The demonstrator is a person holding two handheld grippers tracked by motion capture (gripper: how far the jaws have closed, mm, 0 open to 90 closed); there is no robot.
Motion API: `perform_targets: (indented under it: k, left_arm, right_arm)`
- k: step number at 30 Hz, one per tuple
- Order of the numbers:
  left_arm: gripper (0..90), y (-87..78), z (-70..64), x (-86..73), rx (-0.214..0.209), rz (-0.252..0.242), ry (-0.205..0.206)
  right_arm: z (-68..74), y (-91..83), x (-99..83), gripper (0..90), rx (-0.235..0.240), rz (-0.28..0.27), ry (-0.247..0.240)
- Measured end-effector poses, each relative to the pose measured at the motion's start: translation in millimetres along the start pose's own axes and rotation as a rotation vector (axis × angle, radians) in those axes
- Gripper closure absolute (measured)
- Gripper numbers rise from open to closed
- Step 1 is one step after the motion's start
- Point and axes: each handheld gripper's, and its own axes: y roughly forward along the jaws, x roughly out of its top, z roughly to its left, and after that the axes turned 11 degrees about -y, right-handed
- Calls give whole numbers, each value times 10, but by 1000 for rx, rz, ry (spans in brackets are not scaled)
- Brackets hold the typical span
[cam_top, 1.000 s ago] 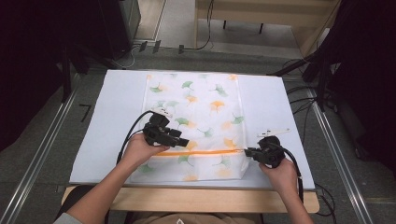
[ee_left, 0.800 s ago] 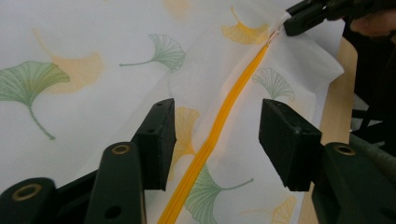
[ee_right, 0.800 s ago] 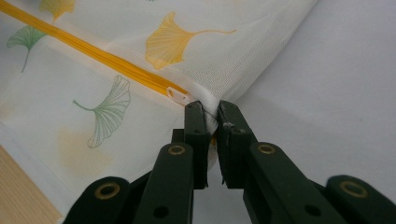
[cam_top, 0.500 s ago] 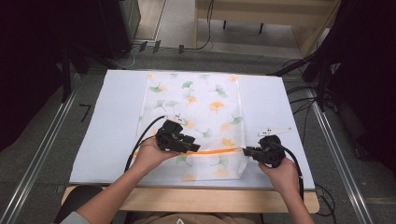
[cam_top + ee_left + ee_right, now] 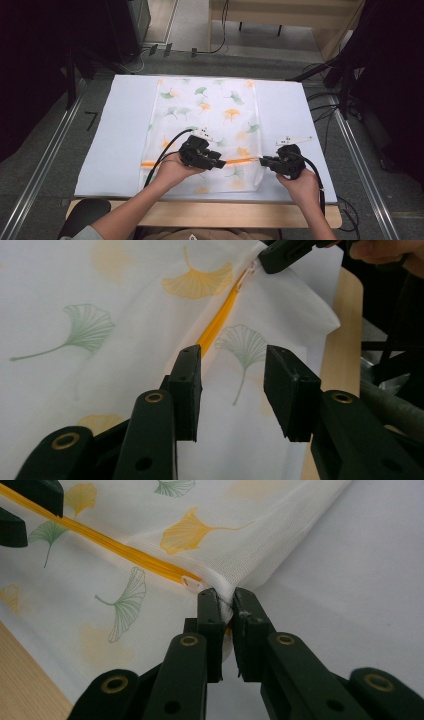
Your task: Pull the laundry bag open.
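**Risk check: zipper run on the ginkgo-print bag**

Currently, the work is on a white fabric bag (image 5: 207, 117) printed with ginkgo leaves, lying flat on the white sheet (image 5: 120, 130) that covers the table, with its orange zipper (image 5: 240, 161) running across the near end.

At the left, the left gripper (image 5: 232, 390) has its jaws apart, straddling the fabric where the zipper meets them; its left jaw touches the orange line and grips nothing. Whether the slider sits between the jaws cannot be told. If it closes from here, my judgement is that it could pinch loose cloth instead of the zipper, and a pull would then bunch the bag rather than move anything along the teeth.

Farther right, the zipper's end tab (image 5: 192, 584) lies just ahead of the right gripper (image 5: 226, 600), which is clamped on the bag's corner seam. That hold looks shallow, right at the fabric edge. A hard tug from the left side could slip the cloth out of it, and the bag would slide over the smooth sheet towards the wooden table edge (image 5: 30, 680).
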Motion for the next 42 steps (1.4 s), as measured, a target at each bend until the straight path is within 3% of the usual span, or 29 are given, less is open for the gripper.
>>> perform_targets:
  k: [2,10,21,25,33,42]
  left_arm:
    - [612,39,-19,22,7,26,-13]
    - [667,194,-107,71,-26,32,-6]
    - [681,426,-186,149,-26,35,-5]
    - [683,484,-210,174,-11,46,19]
    - [669,599,-210,210,1,44,36]
    - [659,641,-173,235,-17,33,34]
  right_arm:
    - [5,2,3,850,-1,3,-3]
    - [29,-7,19,851,8,-8,-15]
    - [36,-32,27,850,9,-17,-28]
    - [43,-42,32,850,6,-21,-38]
    - [71,-61,43,851,26,-28,-47]
    - [106,-91,69,853,65,-49,-71]
